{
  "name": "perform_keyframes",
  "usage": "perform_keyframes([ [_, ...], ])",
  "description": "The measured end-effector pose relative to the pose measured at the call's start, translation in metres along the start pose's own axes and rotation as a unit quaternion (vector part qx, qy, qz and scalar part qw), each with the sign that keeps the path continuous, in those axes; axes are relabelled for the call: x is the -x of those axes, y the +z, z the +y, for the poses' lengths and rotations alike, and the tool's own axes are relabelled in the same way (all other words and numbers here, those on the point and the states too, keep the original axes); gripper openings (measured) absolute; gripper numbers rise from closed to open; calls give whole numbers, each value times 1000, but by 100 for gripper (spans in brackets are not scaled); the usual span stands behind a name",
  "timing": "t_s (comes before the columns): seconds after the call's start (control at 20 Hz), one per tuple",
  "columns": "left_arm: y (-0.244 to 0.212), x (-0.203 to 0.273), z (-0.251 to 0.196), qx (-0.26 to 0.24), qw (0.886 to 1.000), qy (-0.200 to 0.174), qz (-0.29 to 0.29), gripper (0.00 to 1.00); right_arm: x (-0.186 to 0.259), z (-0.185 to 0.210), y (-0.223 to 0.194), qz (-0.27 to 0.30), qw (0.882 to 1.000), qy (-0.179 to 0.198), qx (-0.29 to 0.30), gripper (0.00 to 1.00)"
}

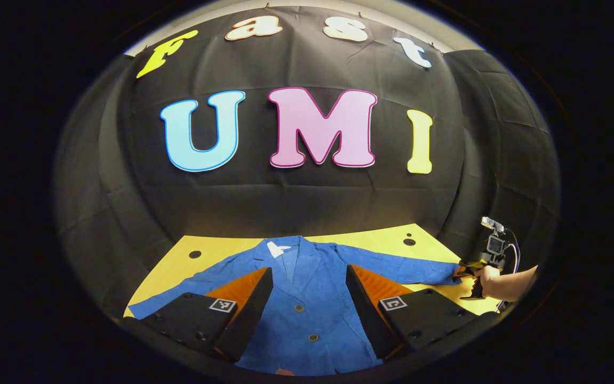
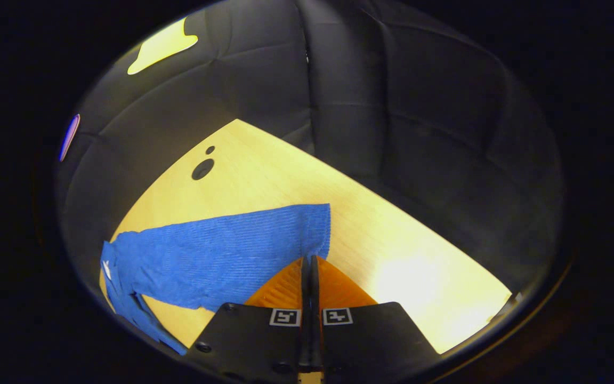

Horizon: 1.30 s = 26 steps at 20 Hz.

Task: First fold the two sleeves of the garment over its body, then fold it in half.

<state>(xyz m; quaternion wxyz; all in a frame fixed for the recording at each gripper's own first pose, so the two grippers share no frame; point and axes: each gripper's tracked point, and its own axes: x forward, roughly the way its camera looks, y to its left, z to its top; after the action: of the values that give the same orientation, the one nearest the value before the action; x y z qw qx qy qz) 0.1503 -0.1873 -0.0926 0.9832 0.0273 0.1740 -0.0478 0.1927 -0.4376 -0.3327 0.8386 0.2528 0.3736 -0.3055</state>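
While the right gripper (image 2: 309, 261) is closed on the blue corduroy jacket's (image 1: 307, 298) sleeve cuff (image 2: 315, 229), it should be carried toward nine o'clock, low and taut; the left gripper (image 1: 309, 288) is held open.

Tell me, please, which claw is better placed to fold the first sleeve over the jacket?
The right claw. It is shut on the cuff of the sleeve stretched out on the table, ready to carry it over. The left claw hangs open above the jacket, gripping nothing.
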Motion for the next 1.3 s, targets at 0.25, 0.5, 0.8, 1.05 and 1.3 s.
perform_keyframes([
  [0.25,-10,14,23,19,1000,14,6,80,36,41,20,-62,998,27,18,1],
  [0.5,-7,32,46,35,999,24,-12,80,86,132,19,-87,990,94,66,1],
  [0.8,-12,66,95,41,997,61,-30,80,127,268,-20,-78,972,184,125,1],
  [1.05,-39,100,162,91,987,128,-24,80,147,381,-85,-56,950,242,187,1],
  [1.3,-75,135,230,127,971,202,-7,80,179,505,-175,-34,915,300,267,1],
])
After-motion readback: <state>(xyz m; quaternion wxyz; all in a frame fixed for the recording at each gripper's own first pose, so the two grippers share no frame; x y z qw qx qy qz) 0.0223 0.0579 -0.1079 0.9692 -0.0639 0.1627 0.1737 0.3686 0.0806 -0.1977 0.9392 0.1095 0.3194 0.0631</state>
